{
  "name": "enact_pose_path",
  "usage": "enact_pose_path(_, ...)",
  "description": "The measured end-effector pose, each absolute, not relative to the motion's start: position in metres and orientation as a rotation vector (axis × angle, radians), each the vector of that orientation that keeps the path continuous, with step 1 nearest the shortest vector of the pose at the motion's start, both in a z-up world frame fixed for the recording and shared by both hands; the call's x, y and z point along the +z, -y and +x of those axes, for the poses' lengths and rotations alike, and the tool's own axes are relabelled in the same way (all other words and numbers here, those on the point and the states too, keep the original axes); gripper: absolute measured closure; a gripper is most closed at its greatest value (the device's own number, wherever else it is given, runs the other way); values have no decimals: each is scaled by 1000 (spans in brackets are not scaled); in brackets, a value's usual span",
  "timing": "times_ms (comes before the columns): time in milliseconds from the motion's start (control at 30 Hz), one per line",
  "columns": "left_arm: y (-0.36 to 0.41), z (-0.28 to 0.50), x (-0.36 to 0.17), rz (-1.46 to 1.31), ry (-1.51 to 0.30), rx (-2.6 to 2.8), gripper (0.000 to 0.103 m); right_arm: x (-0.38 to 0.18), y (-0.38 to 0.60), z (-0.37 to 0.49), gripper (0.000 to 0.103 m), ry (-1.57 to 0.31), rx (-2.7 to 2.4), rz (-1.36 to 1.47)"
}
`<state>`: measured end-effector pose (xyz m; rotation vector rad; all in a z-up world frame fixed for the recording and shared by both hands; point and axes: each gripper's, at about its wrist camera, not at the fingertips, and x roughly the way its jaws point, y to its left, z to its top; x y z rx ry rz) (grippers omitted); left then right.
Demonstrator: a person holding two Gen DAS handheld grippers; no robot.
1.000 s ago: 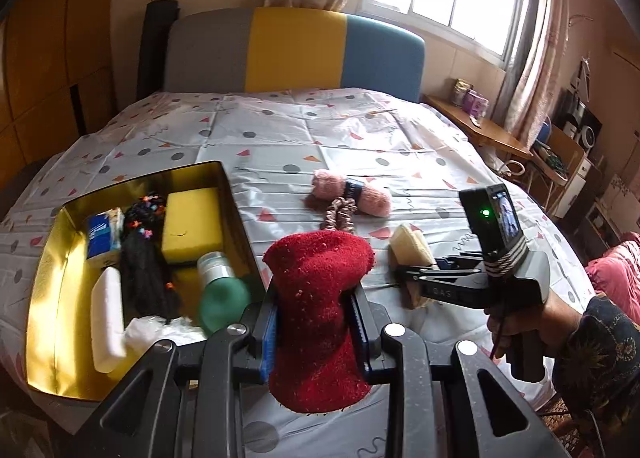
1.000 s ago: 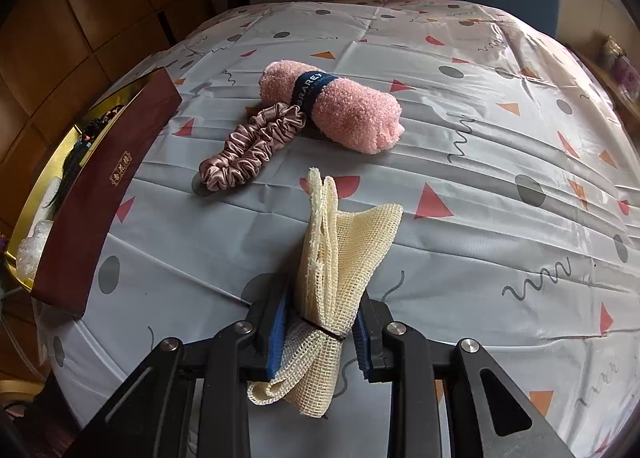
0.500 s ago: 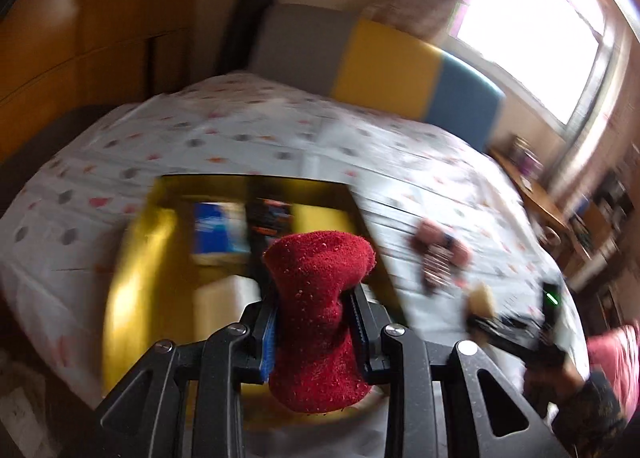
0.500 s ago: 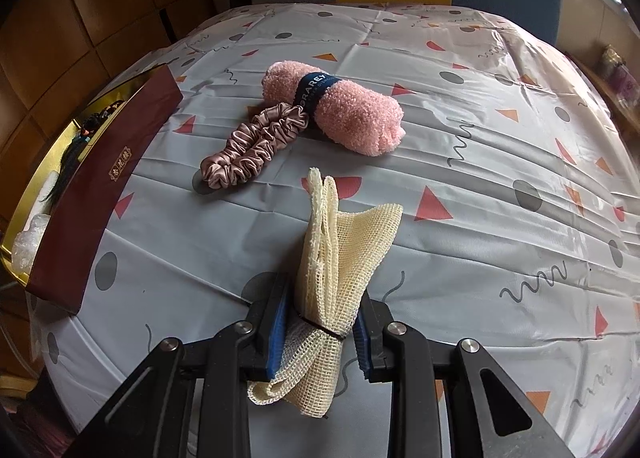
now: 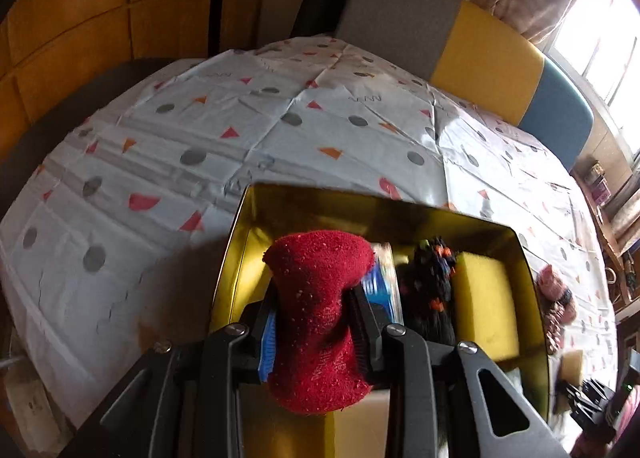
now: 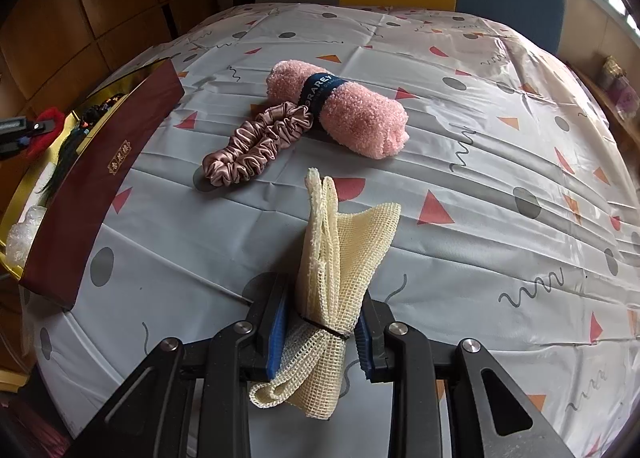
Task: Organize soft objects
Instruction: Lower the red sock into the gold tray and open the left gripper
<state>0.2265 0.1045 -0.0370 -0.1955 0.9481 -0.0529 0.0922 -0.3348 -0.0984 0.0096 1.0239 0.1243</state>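
— So, what is the left wrist camera showing?

— The left tool (image 5: 316,314) is clamping a red fuzzy cloth (image 5: 318,322) between its pads, pinching it narrow at the middle so it is bulging above and below. It is hanging over the gold box (image 5: 360,210), which is sitting on the bed (image 5: 240,130) with the patterned sheet. Inside the box, a yellow sponge (image 5: 484,306) is lying along the right wall, a black hair piece with orange bits (image 5: 430,290) is lying just beside it, and a blue packet (image 5: 380,282) is peeking out behind the red cloth.

— And the other things?

— At the far right edge the pink rolled towel (image 5: 554,290) is lying on the sheet outside the box, blurred.

— What is the right wrist camera showing?

— The right tool (image 6: 322,334) is squeezing a cream mesh cloth (image 6: 340,258), folded and tied low down, and is holding it above the sheet. Ahead, the pink rolled towel (image 6: 352,114) with its dark band is lying on the bed (image 6: 500,162), touching a pink satin scrunchie (image 6: 256,146). At the left, the gold box is showing its dark red outer wall (image 6: 100,178), and the red cloth (image 6: 48,126) is hovering over it.
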Motion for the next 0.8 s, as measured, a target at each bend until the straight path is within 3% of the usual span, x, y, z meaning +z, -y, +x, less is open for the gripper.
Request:
enact_pose_path(67, -101, 240, -41, -152, -946, -49, 71, -99, 334, 92, 73, -1023, 124, 6)
enact_pose_path(300, -109, 251, -49, -170, -984, 10, 48, -99, 334, 93, 73, -1021, 124, 3)
enact_pose_path(567, -96, 178, -14, -111, -879, 40, 48, -99, 331, 94, 73, -1021, 119, -22)
enact_pose_path(800, -55, 102, -16, -81, -851, -31, 48, -99, 329, 93, 73, -1017, 113, -42)
